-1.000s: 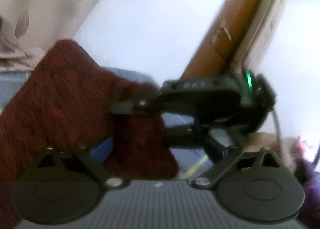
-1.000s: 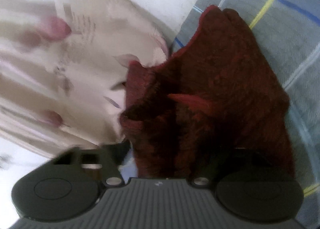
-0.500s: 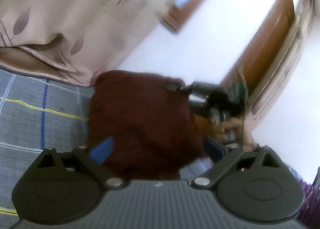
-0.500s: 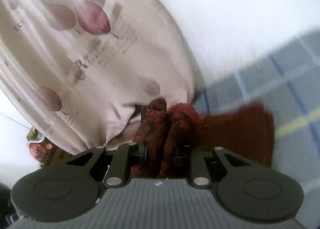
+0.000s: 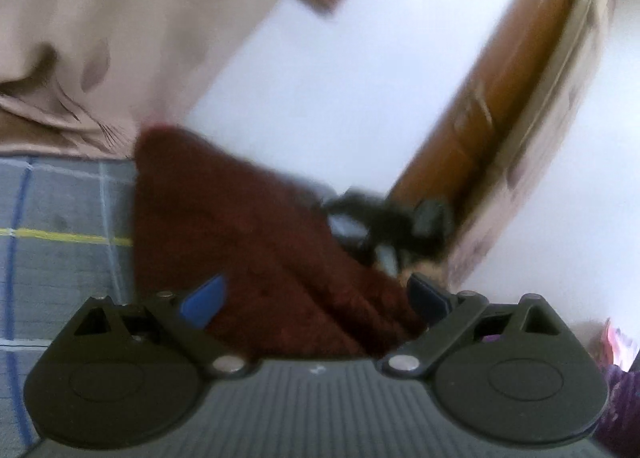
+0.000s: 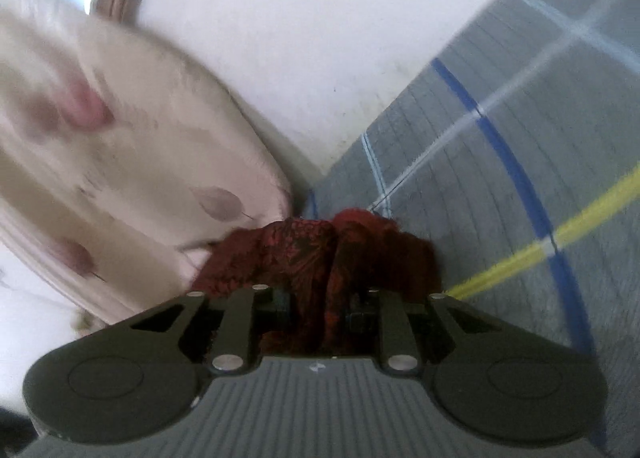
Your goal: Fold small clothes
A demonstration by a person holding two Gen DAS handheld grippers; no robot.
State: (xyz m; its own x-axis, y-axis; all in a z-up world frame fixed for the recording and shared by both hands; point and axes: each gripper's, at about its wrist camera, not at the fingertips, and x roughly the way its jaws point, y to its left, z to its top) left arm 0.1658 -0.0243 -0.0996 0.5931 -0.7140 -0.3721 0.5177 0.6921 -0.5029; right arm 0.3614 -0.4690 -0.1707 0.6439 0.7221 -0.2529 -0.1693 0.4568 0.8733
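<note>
Right now your right gripper [image 6: 320, 298] is pinching a bunched fold of the dark red fuzzy knitted cloth [image 6: 320, 254], its two fingers drawn close together with the fabric squeezed between them. The cloth is rising in crumpled ridges just ahead of the fingertips, over the grey bedsheet with blue, yellow and white check lines [image 6: 500, 186]. A pale pink pillow with a leaf print [image 6: 140, 162] is sitting just beside the cloth, against the white wall [image 6: 300, 18].

Your left gripper [image 5: 316, 300] is standing wide, its blue-padded fingers [image 5: 202, 300] spread far apart. The red cloth [image 5: 248, 242] is draping in a broad slope between and beyond them, though you are not gripping it there. Farther off in this view, the blurred right gripper [image 5: 384, 222] is lifting the cloth's far edge, near a brown wooden door [image 5: 500, 106].
</note>
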